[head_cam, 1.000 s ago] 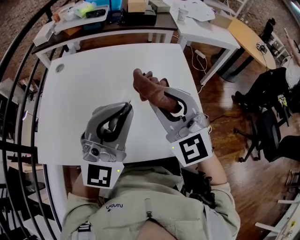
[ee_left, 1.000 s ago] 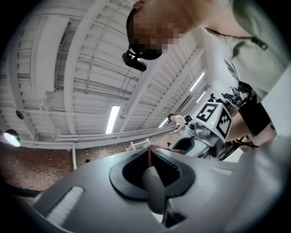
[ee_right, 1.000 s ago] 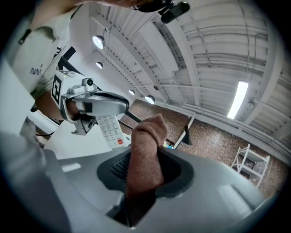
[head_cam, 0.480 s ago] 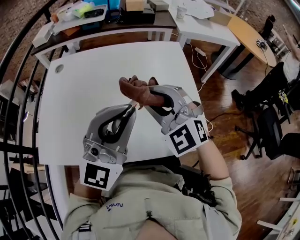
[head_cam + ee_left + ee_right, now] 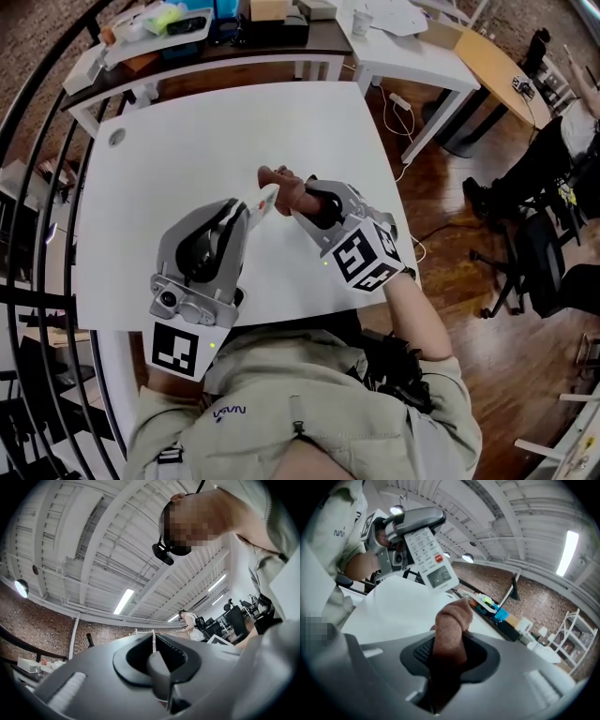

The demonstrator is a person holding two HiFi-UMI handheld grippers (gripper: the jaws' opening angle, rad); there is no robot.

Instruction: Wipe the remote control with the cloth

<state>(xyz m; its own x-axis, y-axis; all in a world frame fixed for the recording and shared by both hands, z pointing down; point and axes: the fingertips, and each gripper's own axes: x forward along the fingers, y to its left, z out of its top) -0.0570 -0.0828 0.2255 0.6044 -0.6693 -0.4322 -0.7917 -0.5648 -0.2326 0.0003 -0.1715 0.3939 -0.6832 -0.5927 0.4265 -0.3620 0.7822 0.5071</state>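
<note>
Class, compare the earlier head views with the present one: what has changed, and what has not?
The right tongs tipped down, bringing the cloth lower, beside the remote. The left tongs rolled, turning the remote's face into view. Unchanged: both grips, nothing let go.

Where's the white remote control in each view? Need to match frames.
Head view: white rectangular plastic remote control, centre, in the left tool.
Left gripper view: edge-on white sliver between the jaws, lower centre.
Right gripper view: upper left, buttons showing.
Shared landmark: the left tool gripping it.
</note>
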